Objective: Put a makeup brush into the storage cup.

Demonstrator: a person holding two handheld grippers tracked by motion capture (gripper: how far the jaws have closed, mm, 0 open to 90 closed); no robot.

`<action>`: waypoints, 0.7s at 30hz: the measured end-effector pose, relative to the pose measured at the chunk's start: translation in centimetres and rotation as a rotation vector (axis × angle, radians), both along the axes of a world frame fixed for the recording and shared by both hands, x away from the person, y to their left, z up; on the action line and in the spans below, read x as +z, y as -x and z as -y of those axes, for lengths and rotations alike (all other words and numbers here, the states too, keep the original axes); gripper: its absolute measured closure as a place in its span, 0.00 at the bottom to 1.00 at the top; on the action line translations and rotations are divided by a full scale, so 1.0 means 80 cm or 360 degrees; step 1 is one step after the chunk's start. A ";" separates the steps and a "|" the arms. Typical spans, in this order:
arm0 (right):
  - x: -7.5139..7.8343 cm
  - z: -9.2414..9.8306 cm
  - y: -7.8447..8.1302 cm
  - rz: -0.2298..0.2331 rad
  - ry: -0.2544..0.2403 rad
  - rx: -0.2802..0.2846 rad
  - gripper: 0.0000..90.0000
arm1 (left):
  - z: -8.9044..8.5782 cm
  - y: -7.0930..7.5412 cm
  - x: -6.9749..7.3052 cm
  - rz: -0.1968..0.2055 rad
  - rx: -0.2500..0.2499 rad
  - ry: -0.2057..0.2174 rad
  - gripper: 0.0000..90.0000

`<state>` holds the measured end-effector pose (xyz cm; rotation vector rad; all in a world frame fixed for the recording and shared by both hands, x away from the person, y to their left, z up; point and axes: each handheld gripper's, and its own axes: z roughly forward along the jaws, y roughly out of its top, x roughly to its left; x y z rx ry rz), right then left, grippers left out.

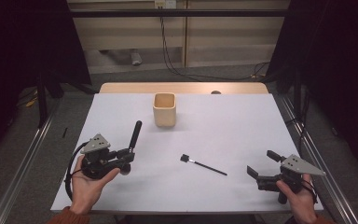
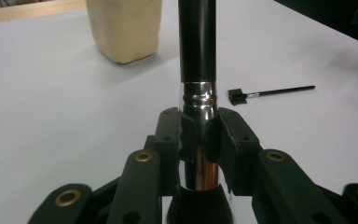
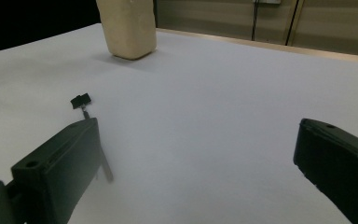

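The left gripper, near the table's front left corner, clamps a big makeup brush by its shiny ferrule, black handle aimed at the beige cup near the back edge; I judge the handle should go in upright without knocking the cup's rim. The left gripper view shows the pads biting the ferrule, while the high view shows the right gripper, wide and empty, near the front right corner, and the small brush between the hands.

cup far centre, thin brush mid-table
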<state>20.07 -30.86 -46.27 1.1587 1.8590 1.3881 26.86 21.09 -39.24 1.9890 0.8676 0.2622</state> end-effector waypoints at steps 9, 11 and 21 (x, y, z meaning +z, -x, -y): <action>0.002 0.001 0.001 0.0012 -0.0014 0.0010 0.00 | 0.027 -0.006 0.004 0.0010 -0.0115 -0.0026 0.79; 0.003 0.000 0.001 0.0017 -0.0017 0.0018 0.00 | 0.032 -0.007 0.006 0.0010 -0.0133 -0.0035 0.79; 0.010 -0.008 0.001 0.0056 -0.0022 0.0098 0.00 | 0.056 -0.009 0.009 -0.0009 -0.0290 -0.0027 0.79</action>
